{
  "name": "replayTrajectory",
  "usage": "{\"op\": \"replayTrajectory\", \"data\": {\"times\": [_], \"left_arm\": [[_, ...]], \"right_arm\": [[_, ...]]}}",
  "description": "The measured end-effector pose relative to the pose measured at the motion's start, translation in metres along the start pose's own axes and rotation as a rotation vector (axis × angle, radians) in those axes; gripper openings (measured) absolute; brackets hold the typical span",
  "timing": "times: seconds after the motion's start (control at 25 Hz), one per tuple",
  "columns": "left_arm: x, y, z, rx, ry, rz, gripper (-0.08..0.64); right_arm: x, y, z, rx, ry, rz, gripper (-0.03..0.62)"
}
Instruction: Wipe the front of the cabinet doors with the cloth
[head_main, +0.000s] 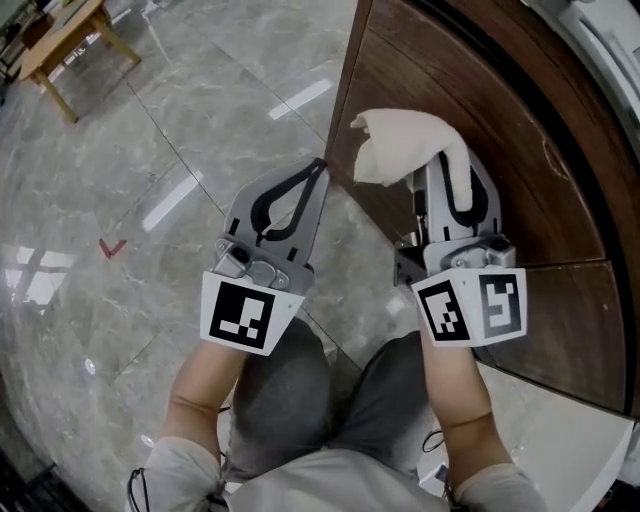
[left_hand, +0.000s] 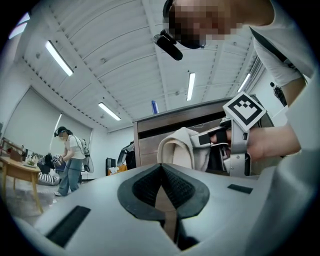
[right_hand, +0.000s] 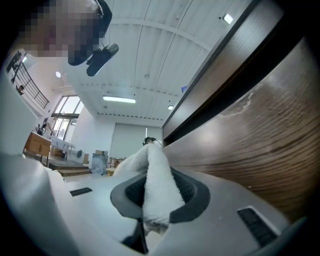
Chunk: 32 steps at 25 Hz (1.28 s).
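Closest in, the person's knees (head_main: 300, 400) in gray trousers sit between both arms. The left claw (head_main: 321, 163) is clenched shut with nothing in it, its tip right by the cabinet's vertical corner edge (head_main: 343, 100). The right claw (head_main: 440, 165) is clamped on the cream cloth (head_main: 400, 148), which bunches up past the tips and flops left toward that same edge. The cloth is right up at the dark wood cabinet door (head_main: 480, 110); can't tell if it's actually pressing on it. From the right gripper view the door (right_hand: 260, 135) runs close along the claw's right side, so that side's tight. Left of the corner there's loads of open marble floor (head_main: 150, 140), with a small red mark (head_main: 112, 246) on it and a wooden bench (head_main: 60, 45) well off in the far corner.
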<state>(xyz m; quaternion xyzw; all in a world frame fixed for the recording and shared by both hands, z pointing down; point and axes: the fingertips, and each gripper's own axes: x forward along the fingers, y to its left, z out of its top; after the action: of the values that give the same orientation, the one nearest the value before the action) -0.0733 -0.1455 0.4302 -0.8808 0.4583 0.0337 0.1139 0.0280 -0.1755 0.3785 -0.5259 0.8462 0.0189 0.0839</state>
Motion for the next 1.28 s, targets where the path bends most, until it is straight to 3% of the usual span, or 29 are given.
{"op": "replayTrajectory", "data": {"times": [0.24,0.52,1.08,1.28], "left_arm": [[-0.004,0.009,-0.009,-0.028,0.001,-0.018,0.017],[-0.009,0.020,-0.004,-0.085,-0.038,-0.012,0.017],[-0.027,0.044,0.006,-0.131,-0.069,0.038,0.017],[-0.024,0.039,0.013,-0.121,-0.069,0.029,0.017]], "right_arm": [[0.035,0.024,0.014,-0.044,-0.022,0.020,0.071],[0.070,0.014,0.023,-0.049,-0.040,-0.030,0.071],[0.112,0.004,0.021,0.080,-0.041,-0.149,0.071],[0.108,-0.004,0.024,0.077,-0.048,-0.171,0.071]]}}
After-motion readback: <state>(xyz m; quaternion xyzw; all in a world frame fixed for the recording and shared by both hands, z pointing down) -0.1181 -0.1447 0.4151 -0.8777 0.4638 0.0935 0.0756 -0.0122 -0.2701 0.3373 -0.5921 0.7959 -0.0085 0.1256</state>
